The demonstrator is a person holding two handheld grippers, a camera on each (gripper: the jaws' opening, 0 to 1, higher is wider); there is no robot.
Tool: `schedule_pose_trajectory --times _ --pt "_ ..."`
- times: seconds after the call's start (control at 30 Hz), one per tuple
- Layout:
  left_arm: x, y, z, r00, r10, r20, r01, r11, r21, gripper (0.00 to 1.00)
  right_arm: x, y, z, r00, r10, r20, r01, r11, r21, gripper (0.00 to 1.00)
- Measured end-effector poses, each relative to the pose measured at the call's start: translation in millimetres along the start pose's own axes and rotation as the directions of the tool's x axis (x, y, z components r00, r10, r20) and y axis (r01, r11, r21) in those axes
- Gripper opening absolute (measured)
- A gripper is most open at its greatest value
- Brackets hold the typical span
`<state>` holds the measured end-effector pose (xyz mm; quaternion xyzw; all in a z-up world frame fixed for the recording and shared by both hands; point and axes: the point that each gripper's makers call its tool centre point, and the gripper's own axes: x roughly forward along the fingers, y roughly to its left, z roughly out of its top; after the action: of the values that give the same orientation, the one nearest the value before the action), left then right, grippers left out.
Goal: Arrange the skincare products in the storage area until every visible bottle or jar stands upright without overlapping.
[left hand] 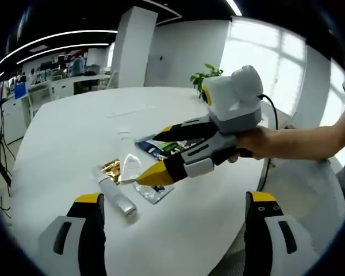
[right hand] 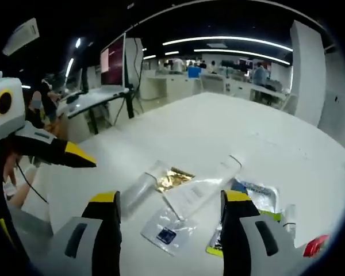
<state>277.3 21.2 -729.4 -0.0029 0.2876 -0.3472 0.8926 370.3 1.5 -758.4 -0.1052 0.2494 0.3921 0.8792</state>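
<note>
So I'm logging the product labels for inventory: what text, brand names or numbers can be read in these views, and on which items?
None can be read.
White tube: faint print, too blurred.
Clear sachet with a blue square label: too small.
Blue and white packet: markings blurred.
Gold foil sachet: no legible text.
Clear bottle lying on the table: no legible label.

Bright window glare, ceiling strip lights; fisheye-warped edges; slight blur.
</note>
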Motion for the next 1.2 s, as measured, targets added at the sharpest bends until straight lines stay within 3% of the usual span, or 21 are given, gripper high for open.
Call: schedule_pose_trajectory --times 0.2,0.37,0.6,0.77,0.93,1.2 --pt "3 11.6 -2.2 0.999 -0.037 -0.019 0.037 0.999 0.005 0.93 12 -1 -11.0 1.000 -0.009 -0.014 0.010 1.000 0.022 0.57" --pt "8 19.5 -1.0 0.996 -0.076 -0.036 0.077 0.997 0.031 0.90 26 -10 -17.7 0.999 -0.031 -0.029 0.033 0.996 0.083 0.54" --pt "30 24.1 1.4 0.982 -0.172 -0.077 0.179 0.979 0.096 0.80 33 -17 -20.3 0.997 -0.063 -0.037 0.068 0.988 0.142 0.48" --pt "52 29.2 -4.8 0.970 -0.207 -0.129 0.223 0.967 0.125 0.77 36 -28 -20.2 0.994 -0.105 -0.034 0.110 0.976 0.188 0.47" --pt "63 27.2 -5.2 0.957 -0.255 -0.136 0.273 0.953 0.132 0.69 35 -32 -24.8 0.990 -0.137 -0.031 0.140 0.955 0.262 0.44" --pt "85 33.3 -13.3 0.944 -0.270 -0.191 0.300 0.943 0.145 0.70 42 -34 -26.5 0.992 -0.120 -0.026 0.121 0.927 0.354 0.41"
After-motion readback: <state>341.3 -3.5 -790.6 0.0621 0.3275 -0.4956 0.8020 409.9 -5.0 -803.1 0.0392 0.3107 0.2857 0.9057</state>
